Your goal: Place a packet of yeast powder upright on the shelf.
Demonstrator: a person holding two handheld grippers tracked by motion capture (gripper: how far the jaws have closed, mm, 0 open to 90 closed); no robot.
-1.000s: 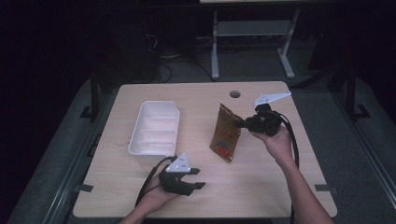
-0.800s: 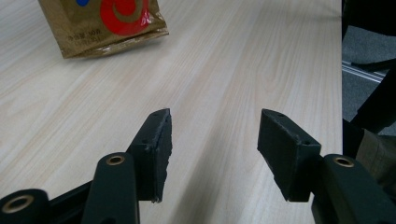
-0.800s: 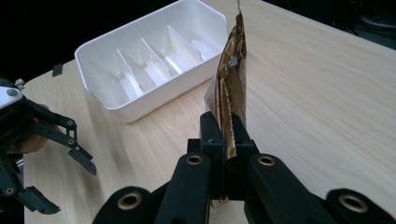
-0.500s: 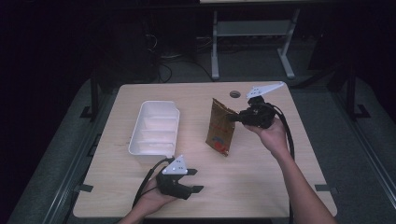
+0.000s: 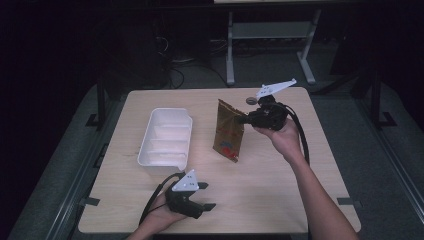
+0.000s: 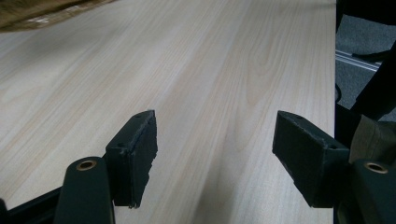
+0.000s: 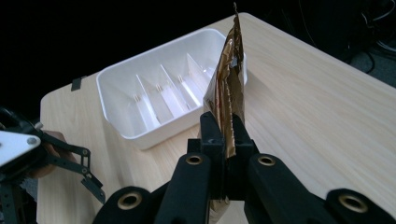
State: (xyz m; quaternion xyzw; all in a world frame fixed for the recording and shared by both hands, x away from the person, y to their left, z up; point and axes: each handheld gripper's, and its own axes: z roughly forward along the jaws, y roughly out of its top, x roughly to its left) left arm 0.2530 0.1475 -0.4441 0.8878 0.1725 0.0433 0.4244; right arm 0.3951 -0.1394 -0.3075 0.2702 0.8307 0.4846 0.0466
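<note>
Your right gripper (image 5: 243,120) is clamped on the edge of a brown foil packet (image 5: 228,131), its two black jaws pressed together on the crinkled seam, as your right gripper view shows from close up (image 7: 223,140). You hold the packet (image 7: 227,79) upright and edge-on above the middle of the wooden table (image 5: 280,200), just to the right of the white tray (image 5: 167,137); in the high view its lower corner seems to be at or just above the tabletop, but you cannot tell whether it touches. The tray (image 7: 140,100) lies flat on the table with thin dividers splitting it into several narrow compartments, and the packet is beside it, not in it. Your left gripper (image 5: 207,200) sits low near the front edge of the table, well apart from both tray and packet, with your left hand (image 5: 160,217) wrapped around its body. Its jaws stand wide apart with nothing between them, and your left gripper view (image 6: 215,158) looks across bare wood grain between them. A brown edge at the top left corner of that view (image 6: 42,11) is too cropped to identify. Your left gripper also appears at the lower left of your right gripper view (image 7: 91,184), jaws spread.
</note>
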